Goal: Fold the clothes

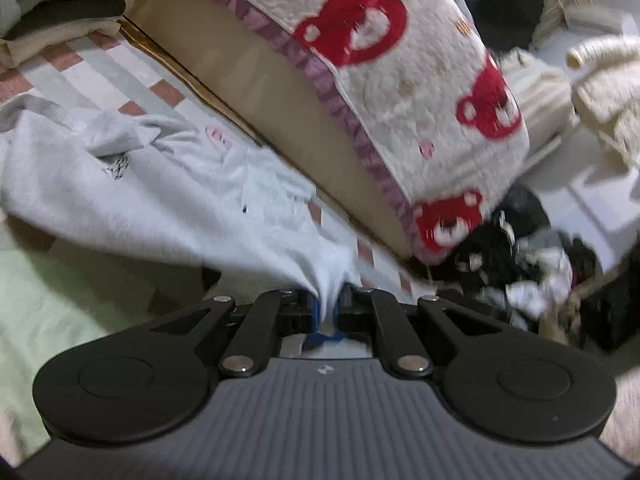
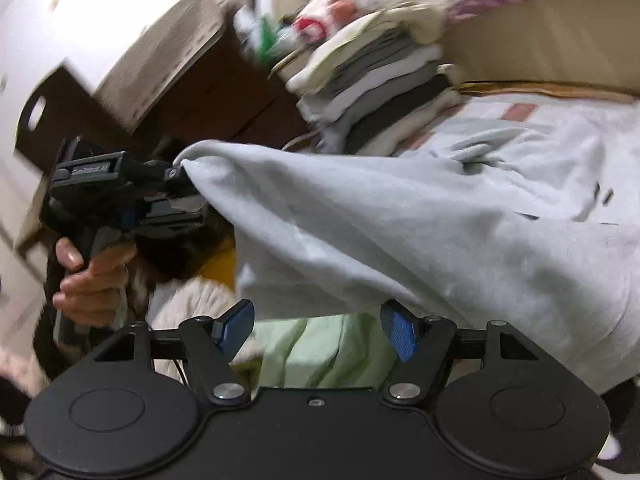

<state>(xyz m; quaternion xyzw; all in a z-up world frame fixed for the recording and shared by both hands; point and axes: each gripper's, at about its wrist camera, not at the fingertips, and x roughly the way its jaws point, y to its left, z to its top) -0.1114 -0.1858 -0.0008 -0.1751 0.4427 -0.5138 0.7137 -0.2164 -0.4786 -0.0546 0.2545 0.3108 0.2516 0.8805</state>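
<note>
A light grey garment (image 1: 120,184) lies spread over the striped bed sheet (image 1: 100,76), with one corner pulled up toward me. My left gripper (image 1: 328,304) is shut on that corner, the cloth bunched between its blue pads. The right wrist view shows the same garment (image 2: 400,216) stretched taut from the left gripper (image 2: 180,176), which a hand (image 2: 92,276) holds at the left. My right gripper (image 2: 318,328) is open, its blue pads (image 2: 400,336) wide apart just under the garment's hanging lower edge, with nothing clamped between them.
A stack of folded clothes (image 2: 384,80) sits at the far end of the sheet. A cream quilt with red bears (image 1: 400,60) lies over a beige mattress (image 1: 260,92). Dark loose clothes (image 1: 520,264) are piled at the right. A cardboard box (image 2: 168,52) and pale green cloth (image 2: 320,356) are nearby.
</note>
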